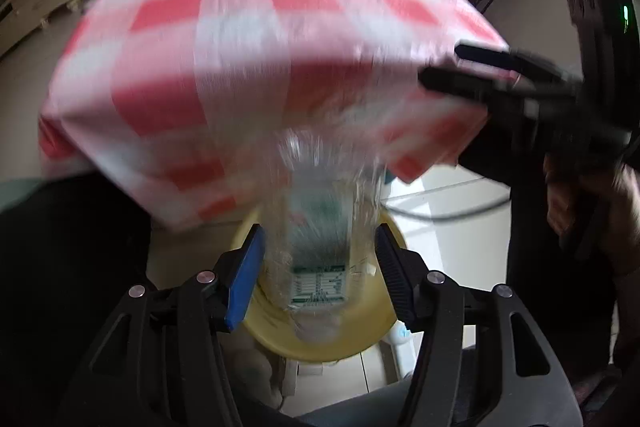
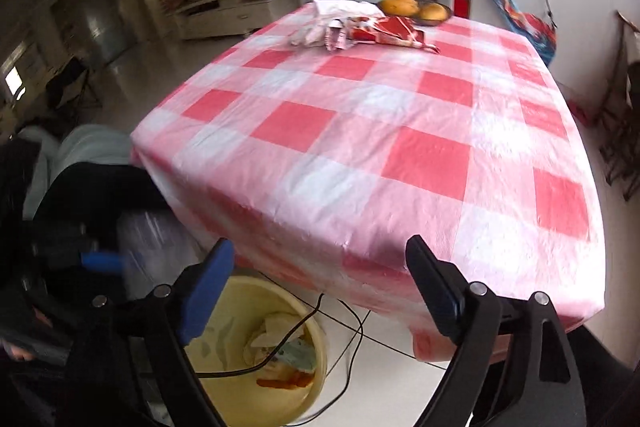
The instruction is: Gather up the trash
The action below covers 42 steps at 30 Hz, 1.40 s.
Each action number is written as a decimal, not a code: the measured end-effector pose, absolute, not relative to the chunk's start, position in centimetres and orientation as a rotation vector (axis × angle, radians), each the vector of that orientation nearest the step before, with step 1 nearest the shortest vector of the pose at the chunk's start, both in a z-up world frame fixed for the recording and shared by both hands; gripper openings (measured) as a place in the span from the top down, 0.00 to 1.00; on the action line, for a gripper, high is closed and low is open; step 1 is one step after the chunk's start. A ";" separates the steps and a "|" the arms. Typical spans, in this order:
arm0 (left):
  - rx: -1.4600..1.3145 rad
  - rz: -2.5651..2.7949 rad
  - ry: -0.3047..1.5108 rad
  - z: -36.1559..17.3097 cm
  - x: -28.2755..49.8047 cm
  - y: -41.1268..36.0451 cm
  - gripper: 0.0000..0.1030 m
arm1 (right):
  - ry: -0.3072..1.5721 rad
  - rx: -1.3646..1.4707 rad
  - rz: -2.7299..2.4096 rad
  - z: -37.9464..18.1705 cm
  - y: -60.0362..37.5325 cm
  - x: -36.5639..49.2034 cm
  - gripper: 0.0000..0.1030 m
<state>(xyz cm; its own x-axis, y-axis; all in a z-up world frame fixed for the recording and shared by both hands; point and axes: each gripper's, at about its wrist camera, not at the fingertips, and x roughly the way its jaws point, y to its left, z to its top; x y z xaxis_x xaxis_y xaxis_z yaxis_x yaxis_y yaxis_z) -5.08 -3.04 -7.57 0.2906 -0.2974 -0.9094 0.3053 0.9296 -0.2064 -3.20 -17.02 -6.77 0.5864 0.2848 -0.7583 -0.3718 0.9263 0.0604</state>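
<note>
**Status: one bottle at the yellow bin, loose trash on the table**

I take the yellow bin (image 1: 280,331) as my landmark. It stands on the floor just below the near edge of the table (image 2: 360,131), which carries a red-and-white checked cloth.

Labels: the clear plastic bottle (image 1: 320,227) carries one white label with green print. The frame is motion-blurred and I cannot read any word or brand on it.

Left gripper (image 1: 320,267): the bottle sits between its two fingers, directly above the bin's opening. The bottle nearly fills the gap, but blur hides the contact points, so I cannot tell whether the fingers clamp it.

Right gripper (image 2: 320,291): its fingers are spread wide with nothing between them. It hovers over the table's near edge, above and just beside the bin.

Count, relative to the bin:
- One bottle, above it.
- Crumpled paper and wrappers (image 2: 288,351) inside it; the number is unclear.
- One black cable (image 2: 340,327) across its rim.
- One pile of wrappers (image 2: 360,27) at the table end far from the bin.
- Two orange fruits (image 2: 416,9) in one dish behind that pile.
</note>
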 end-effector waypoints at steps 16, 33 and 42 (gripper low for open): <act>-0.085 -0.071 0.818 -2.8 -3.1 1.7 0.09 | 0.814 -0.170 0.273 -7.6 -15.3 -4.7 0.14; -0.089 -0.056 0.814 -3.9 -2.8 1.5 0.07 | 0.837 -0.147 0.193 -8.8 -14.8 -5.7 0.13; -0.051 -0.055 0.822 -4.1 -2.7 0.7 0.07 | 0.845 -0.137 0.162 -9.2 -15.2 -5.5 0.12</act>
<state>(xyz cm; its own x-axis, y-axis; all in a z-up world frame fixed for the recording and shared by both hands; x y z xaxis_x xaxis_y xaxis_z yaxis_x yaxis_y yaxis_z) -2.66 0.66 -4.09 0.6792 -0.0687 -0.7307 0.0293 0.9973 -0.0666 -5.52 -15.25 -9.24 0.6530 0.0882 -0.7522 -0.1967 0.9789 -0.0561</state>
